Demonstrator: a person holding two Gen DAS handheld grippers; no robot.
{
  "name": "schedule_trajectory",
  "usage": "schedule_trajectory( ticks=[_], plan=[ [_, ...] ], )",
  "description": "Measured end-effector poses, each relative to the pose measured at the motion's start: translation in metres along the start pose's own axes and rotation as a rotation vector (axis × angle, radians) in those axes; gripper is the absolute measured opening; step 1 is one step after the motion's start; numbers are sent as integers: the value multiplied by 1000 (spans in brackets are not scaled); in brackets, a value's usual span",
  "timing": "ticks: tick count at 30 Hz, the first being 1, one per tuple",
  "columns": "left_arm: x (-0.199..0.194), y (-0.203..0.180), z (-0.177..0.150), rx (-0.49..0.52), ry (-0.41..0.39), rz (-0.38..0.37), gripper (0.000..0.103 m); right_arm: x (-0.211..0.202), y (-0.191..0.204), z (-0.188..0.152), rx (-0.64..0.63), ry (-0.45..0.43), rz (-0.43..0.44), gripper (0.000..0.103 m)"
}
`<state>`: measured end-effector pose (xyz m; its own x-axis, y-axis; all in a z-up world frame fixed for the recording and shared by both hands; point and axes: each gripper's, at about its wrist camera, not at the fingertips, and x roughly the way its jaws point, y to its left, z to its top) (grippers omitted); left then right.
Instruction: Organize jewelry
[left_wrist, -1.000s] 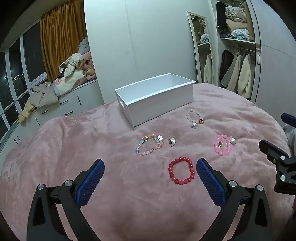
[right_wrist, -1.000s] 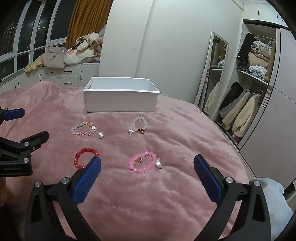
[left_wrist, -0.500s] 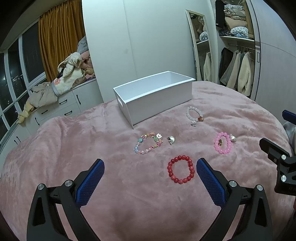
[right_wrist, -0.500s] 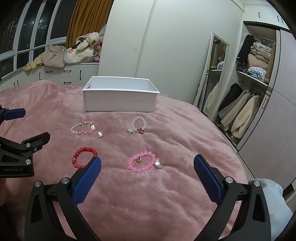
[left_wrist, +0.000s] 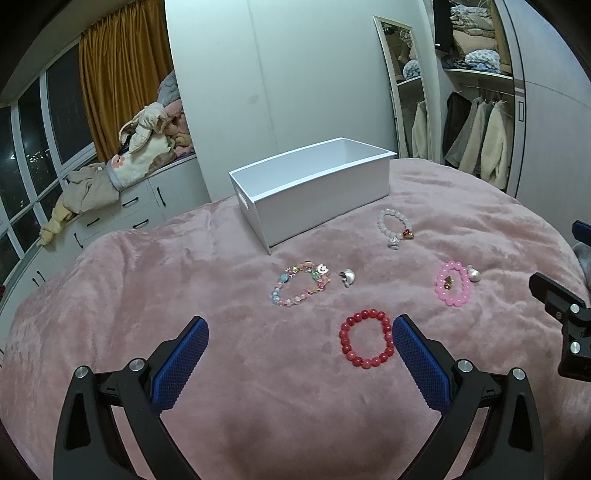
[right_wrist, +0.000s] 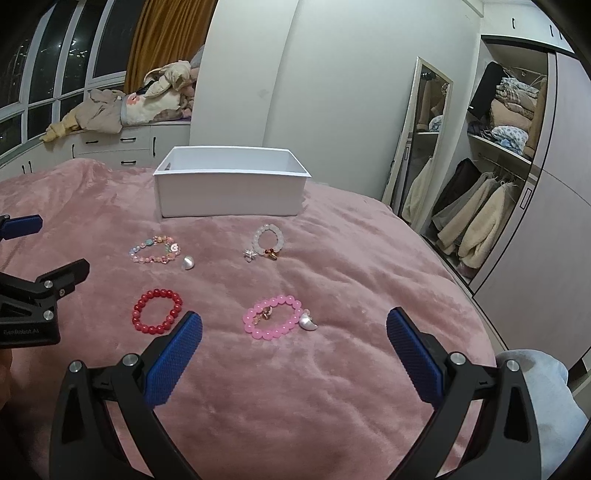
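Several bead bracelets lie on a pink blanket (left_wrist: 147, 295): a red one (left_wrist: 365, 343) (right_wrist: 157, 311), a pink one (left_wrist: 453, 283) (right_wrist: 275, 322), a white one (left_wrist: 394, 226) (right_wrist: 266, 240) and a multicoloured one (left_wrist: 301, 284) (right_wrist: 155, 250). A white open box (left_wrist: 314, 188) (right_wrist: 229, 188) stands behind them. My left gripper (left_wrist: 299, 347) is open and empty, just short of the red bracelet. My right gripper (right_wrist: 293, 341) is open and empty, just short of the pink bracelet.
A small silver charm (left_wrist: 347, 277) lies beside the multicoloured bracelet. White drawers (left_wrist: 122, 218) piled with clothes stand at the back left. A mirror (right_wrist: 421, 140) and an open wardrobe (right_wrist: 495, 155) stand at the right, past the bed's edge.
Both grippers have drifted slightly toward the bracelets, which have not moved. Both stay open.
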<state>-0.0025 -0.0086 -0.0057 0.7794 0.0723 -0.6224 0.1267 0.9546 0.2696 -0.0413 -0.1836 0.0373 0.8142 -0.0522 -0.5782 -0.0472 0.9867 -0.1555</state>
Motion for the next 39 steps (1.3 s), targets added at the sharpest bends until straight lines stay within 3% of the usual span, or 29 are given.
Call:
schedule_trajectory(
  ticks=[2, 8, 11, 13, 15, 17, 20, 22, 25, 28, 29, 30, 31, 33, 34, 39],
  plan=[
    [9, 0, -1, 1, 52, -19, 101, 4, -2, -2, -1, 2, -5, 98],
    [28, -11, -2, 7, 25, -46, 101, 28, -17, -10, 5, 14, -6, 98],
    [53, -12, -4, -23, 20, -88, 101, 49, -23, -11, 13, 22, 21, 98],
    [73, -12, -6, -36, 49, -78, 100, 68, -24, -12, 14, 33, 48, 97],
    [90, -15, -7, -30, 56, -45, 94, 85, -22, -15, -14, 42, 51, 88],
    [106, -17, -10, -24, 94, -29, 77, 103, -21, -19, -30, 64, 82, 78],
    [115, -20, -15, -17, 105, -47, 76, 131, -28, -28, -13, 103, 124, 66],
    [122, -25, -18, 1, 90, -86, 76, 147, -37, -33, 26, 135, 135, 64],
    [134, -30, -20, 21, 107, -85, 76, 163, -45, -36, 42, 175, 192, 59],
    [139, -32, -19, 18, 120, -98, 74, 172, -45, -35, 27, 178, 237, 39],
    [143, -31, -18, 11, 130, -105, 65, 172, -44, -36, 21, 179, 240, 25],
    [143, -31, -18, 6, 143, -115, 57, 171, -42, -37, 13, 175, 234, 19],
    [143, -31, -17, 3, 149, -116, 42, 167, -39, -37, 1, 161, 234, 15],
    [143, -29, -17, 2, 152, -118, 30, 160, -36, -38, -13, 141, 247, 16],
    [144, -30, -16, 4, 152, -119, 18, 156, -36, -37, -20, 126, 250, 16],
    [140, -28, -14, -11, 152, -138, 15, 142, -36, -29, -25, 70, 233, 15]
  ],
)
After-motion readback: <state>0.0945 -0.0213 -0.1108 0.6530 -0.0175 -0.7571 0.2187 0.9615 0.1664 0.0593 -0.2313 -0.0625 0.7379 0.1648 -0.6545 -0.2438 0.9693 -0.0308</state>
